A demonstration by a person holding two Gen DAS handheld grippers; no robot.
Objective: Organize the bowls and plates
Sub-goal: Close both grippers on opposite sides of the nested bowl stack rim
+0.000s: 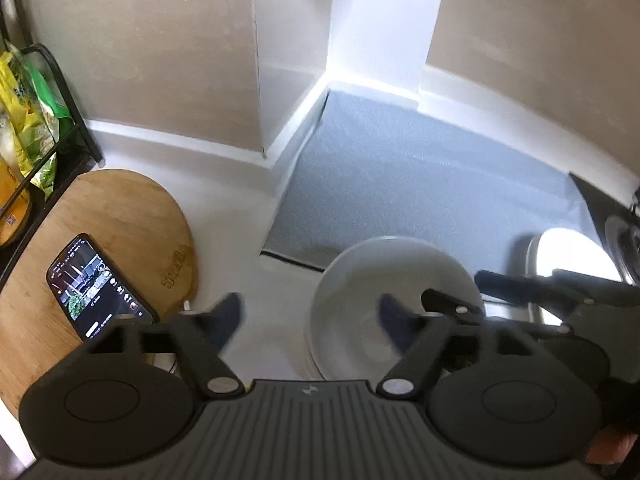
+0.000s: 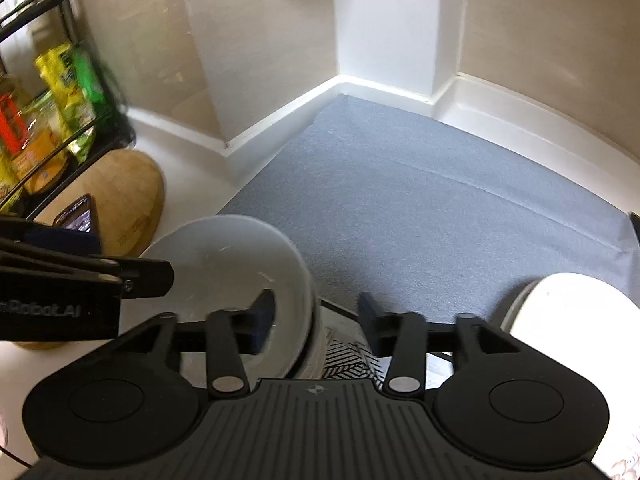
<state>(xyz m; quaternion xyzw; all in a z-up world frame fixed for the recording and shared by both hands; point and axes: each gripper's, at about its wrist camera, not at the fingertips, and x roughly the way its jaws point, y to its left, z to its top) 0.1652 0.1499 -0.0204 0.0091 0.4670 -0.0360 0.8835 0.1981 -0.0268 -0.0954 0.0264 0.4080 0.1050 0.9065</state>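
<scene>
A: Where is the round white ceramic bowl?
B: On a stack of white bowls, by the grey mat.
A: The grippers?
B: The left gripper and right gripper both gape, pads pressing nothing.

This is a home kitchen: a white countertop runs into a corner of beige wall tiles, with a grey mat spread over it. A round wooden cutting board with a smartphone on it lies beside a black wire rack holding bright food packets, and white bowls stand stacked nearby
</scene>
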